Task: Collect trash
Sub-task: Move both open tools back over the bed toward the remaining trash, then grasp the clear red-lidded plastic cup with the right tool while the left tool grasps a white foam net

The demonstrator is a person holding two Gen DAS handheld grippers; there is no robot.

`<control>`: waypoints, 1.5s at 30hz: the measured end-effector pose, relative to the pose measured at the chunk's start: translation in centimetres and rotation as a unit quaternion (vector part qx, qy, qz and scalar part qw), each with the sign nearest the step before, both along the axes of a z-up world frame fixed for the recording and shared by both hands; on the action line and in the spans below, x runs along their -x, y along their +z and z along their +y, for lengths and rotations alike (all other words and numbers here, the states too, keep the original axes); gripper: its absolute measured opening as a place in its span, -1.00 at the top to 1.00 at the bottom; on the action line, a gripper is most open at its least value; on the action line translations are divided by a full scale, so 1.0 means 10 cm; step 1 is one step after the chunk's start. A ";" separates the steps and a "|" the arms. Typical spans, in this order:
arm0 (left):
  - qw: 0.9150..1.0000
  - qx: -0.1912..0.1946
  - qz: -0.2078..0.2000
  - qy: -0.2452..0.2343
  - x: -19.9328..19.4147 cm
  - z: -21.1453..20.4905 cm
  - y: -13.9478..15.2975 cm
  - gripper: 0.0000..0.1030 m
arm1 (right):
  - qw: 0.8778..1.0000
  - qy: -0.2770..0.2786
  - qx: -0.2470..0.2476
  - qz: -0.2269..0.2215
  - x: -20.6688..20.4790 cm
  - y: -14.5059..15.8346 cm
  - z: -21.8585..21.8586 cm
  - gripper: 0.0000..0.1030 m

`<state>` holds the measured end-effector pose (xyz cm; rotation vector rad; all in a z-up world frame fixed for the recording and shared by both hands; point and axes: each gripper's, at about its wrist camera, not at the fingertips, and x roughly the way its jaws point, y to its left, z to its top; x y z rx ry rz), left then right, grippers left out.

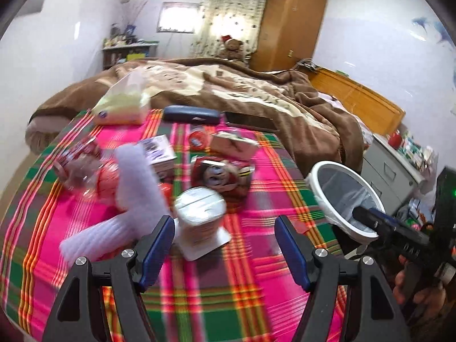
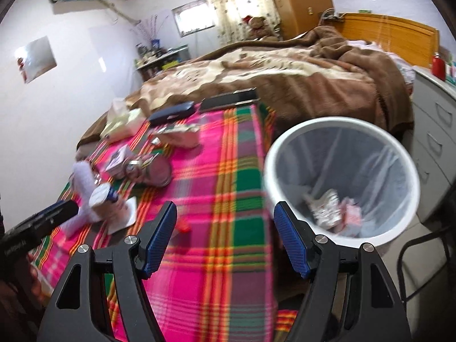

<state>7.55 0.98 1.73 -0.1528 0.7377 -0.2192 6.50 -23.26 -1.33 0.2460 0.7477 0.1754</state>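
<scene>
Though beside the bin (image 2: pixel 339 131), strewn trash (image 1: pixel 199 208) across plaid cloth (image 1: pixel 256 285)

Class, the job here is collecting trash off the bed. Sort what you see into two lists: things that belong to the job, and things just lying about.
Part of the job:
white bin, already holding crumpled wrappers
foam strip
paper cup
small boxes
left gripper and right gripper, both open and empty

Just lying about:
dark case
tissue pack
teddy bear
brown blanket

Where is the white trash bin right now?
The white trash bin stands on the floor off the bed's right edge, beside the plaid cloth and in front of the grey drawers; the right wrist view shows crumpled trash already inside it.
</scene>
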 end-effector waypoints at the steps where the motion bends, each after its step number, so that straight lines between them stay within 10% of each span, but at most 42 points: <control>1: 1.000 0.001 0.003 0.009 0.02 0.09 -0.02 -0.40 | 1.000 0.006 -0.003 0.003 -0.01 -0.02 0.04 -0.40; 15: 0.996 -0.014 0.029 0.087 0.03 1.00 -0.28 -0.40 | 0.997 0.018 -0.047 0.063 -0.07 -0.28 0.50 -0.40; 26: 0.996 -0.049 0.052 0.052 -0.26 1.13 -0.46 -0.40 | 0.996 0.028 -0.034 0.080 -0.24 -0.33 0.68 0.06; 45: 0.994 -0.017 0.103 -0.033 -0.27 0.88 -0.66 -0.40 | 0.994 0.050 -0.006 0.097 -0.47 -0.38 0.88 0.06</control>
